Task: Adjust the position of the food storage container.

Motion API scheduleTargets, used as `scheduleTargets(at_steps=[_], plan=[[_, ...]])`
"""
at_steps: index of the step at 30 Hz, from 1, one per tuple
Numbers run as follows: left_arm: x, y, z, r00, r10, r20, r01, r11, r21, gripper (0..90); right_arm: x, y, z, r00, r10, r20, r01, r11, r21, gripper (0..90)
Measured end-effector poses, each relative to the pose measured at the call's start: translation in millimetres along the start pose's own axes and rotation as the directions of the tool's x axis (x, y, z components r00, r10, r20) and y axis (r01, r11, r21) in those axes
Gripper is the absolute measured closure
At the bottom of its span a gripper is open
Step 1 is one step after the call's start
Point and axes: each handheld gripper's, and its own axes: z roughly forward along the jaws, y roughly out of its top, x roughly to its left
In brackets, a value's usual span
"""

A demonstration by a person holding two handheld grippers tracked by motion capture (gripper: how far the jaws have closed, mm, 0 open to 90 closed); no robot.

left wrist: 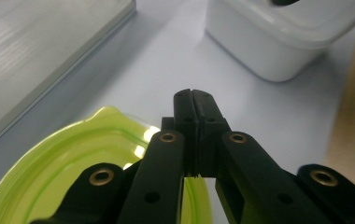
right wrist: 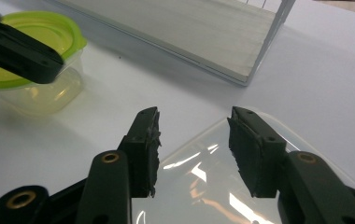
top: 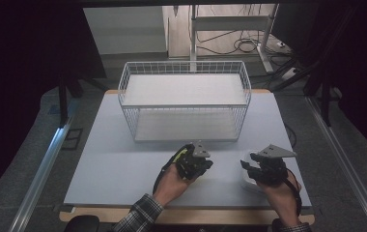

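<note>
White box [right wrist: 222, 186], clear lid; green-lidded tub [right wrist: 35, 70] nearby; contents unseen.

The high view looks forward and down from above my side of the table [top: 123, 164], far enough back to take in my left gripper [top: 193, 164] and right gripper [top: 263, 169]. My left gripper view sits close behind its closed jaws, facing the white box [left wrist: 278, 37] ahead, the green lid [left wrist: 73, 158] just under them. My right gripper view looks along its parted jaws over that box [right wrist: 203, 182]. Both share the wire basket [top: 184, 96] beyond my tools.
</note>
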Motion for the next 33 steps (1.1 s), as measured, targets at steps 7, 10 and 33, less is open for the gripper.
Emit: scheduleTargets(at_steps=[7,10,33], plan=[[4.4,-5.2,-2.8,0.9997,-0.009,-0.022,0.009,0.9997,0.024,89.9,-0.1,-1.1,-0.5,0.9999,-0.016,0.001,0.016,1.0,0.001,50.9],[12.2,-12.7,-9.5,0.9991,-0.033,-0.028,0.034,0.9992,0.021,89.9,-1.3,-1.7,-0.3,0.9999,-0.016,0.003,0.016,1.0,0.004,50.5],[75.0,-91.1,-81.8,0.9668,-0.205,-0.153,0.206,0.9785,-0.006,89.9,-18.6,-12.2,-13.1,0.9983,0.053,0.024,-0.053,0.999,0.006,57.3]])
